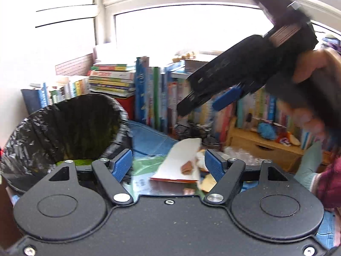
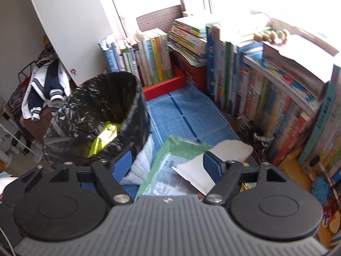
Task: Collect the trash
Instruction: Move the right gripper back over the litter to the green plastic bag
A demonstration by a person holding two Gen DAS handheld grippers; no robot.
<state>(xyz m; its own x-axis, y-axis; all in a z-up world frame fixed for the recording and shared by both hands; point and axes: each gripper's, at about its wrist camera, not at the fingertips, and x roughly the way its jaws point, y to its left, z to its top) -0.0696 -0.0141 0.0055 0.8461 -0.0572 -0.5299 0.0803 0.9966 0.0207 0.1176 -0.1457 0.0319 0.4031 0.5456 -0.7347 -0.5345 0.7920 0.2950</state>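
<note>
A trash bin [image 1: 70, 125] lined with a black bag stands at the left on a blue mat; in the right wrist view the bin [image 2: 102, 111] holds a yellow-green wrapper [image 2: 104, 136]. To its right lies a torn white wrapper with a red edge [image 1: 181, 162], with food scraps [image 1: 187, 167] on it, over a green package [image 2: 170, 162]. My left gripper [image 1: 168, 163] hovers open above this litter, pads touching nothing. My right gripper [image 2: 166, 165] is open too, above the white wrapper [image 2: 215, 160]. In the left wrist view the right gripper [image 1: 202, 106] hangs at the upper right in a hand [image 1: 309, 68].
Rows and stacks of books [image 2: 245, 74] line the back and right under a bright window. A low wooden shelf [image 1: 262, 147] with small toys stands at the right. Clothes [image 2: 42, 89] and a leaning white board [image 2: 68, 25] are left of the bin.
</note>
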